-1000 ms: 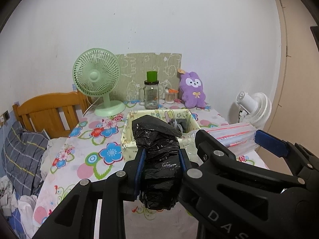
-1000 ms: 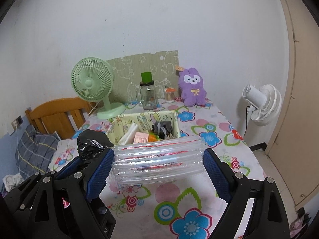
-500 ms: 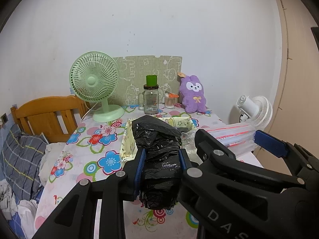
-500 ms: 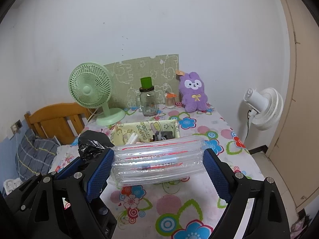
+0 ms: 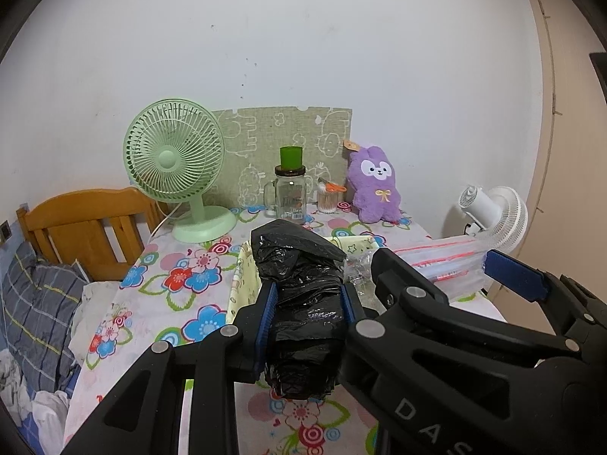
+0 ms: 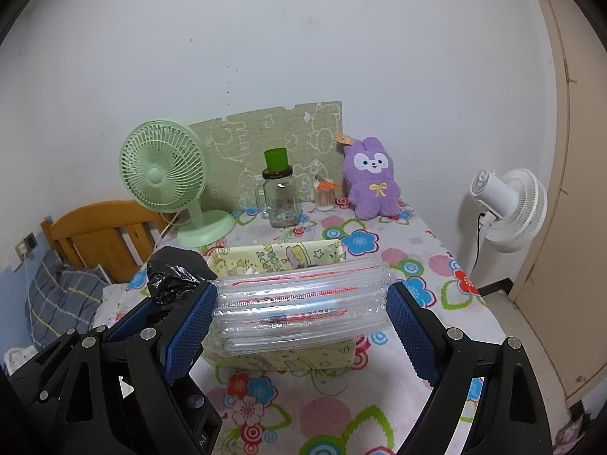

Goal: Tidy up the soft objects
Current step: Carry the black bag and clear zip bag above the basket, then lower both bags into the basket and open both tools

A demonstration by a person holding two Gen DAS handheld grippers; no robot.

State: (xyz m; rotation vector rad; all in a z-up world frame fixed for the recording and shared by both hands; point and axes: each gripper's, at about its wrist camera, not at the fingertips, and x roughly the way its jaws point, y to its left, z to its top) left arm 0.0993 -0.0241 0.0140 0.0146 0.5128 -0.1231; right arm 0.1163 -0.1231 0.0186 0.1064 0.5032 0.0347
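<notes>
Carrying both soft items above the table (image 5: 178, 295), short of the bin. Left wrist view: left tongs (image 5: 308, 313) clamped narrow on a crumpled black bag (image 5: 303, 295), blue pads pressed into its sides; the bag stands upright between them, bulging above and below. Behind it, the yellow bin (image 5: 238, 288) shows only a left wall and a piece of far rim. Right tongs (image 5: 436, 288) cross just beside on the right, with the clear pack (image 5: 444, 261) running across between their pads. At the table's back: green fan (image 5: 174, 155), jar (image 5: 290, 197), purple plush (image 5: 375, 184). Right wrist view: right tongs (image 6: 301, 313) spread wide, gripping the clear pack (image 6: 301, 299) end to end; it hangs level over the bin (image 6: 277, 254), hiding most of the opening. Black bag (image 6: 170, 276) visible at left, outside the bin's left edge. Judgement: transport step, neither item released yet. Next move calls for lowering the pack flat into the bin and opening, then shifting the bag rightward over the opening. Risk: the two tongs are close and may knock together; the slick pack may slip.
</notes>
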